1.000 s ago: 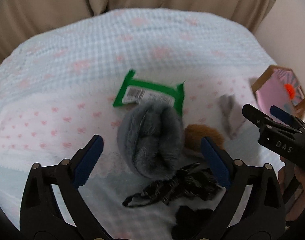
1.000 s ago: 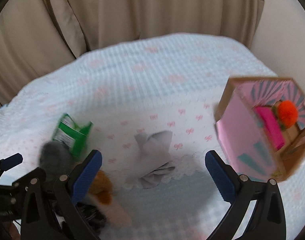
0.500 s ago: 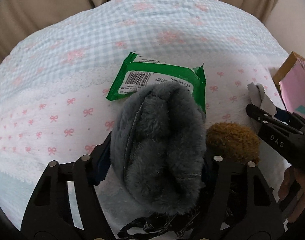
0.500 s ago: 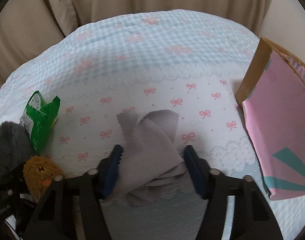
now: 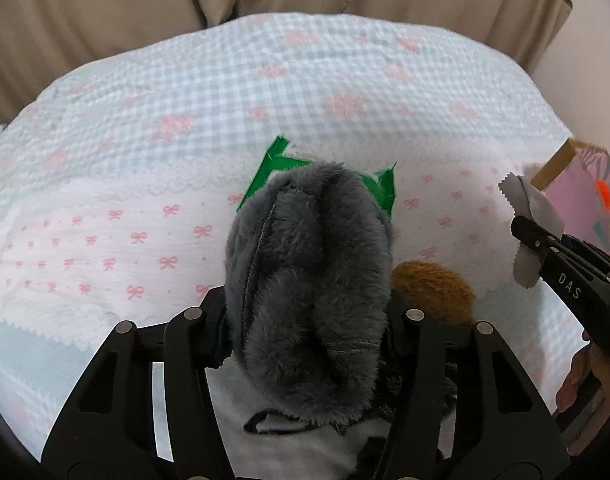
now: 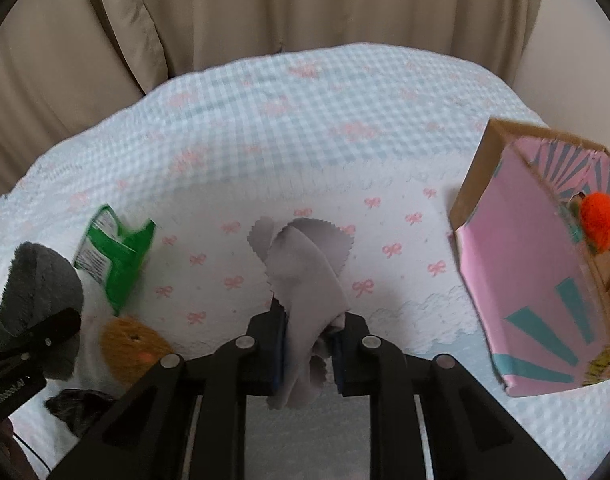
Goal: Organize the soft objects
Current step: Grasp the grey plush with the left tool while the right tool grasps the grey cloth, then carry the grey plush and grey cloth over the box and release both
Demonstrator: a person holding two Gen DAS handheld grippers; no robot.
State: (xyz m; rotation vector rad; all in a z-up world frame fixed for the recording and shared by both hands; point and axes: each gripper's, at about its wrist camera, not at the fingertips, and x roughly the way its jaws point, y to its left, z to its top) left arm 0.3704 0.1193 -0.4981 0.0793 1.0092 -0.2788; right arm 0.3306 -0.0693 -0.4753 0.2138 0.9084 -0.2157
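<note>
This looks like a home, most likely a bedroom or living room. A soft quilted cover point(image 6: 305, 128) in pale blue gingham with pink bows and scalloped lace trim spreads under everything, and beige curtains point(image 6: 265, 8) hang in folds behind it. Household odds lie about: a green wipes packet point(image 6: 113, 256) and a pink cardboard box point(image 6: 517, 280).

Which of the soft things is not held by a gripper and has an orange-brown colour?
The round brown plush toy, lying on the bedspread. The grey furry pouch and grey cloth are each clamped.
</note>
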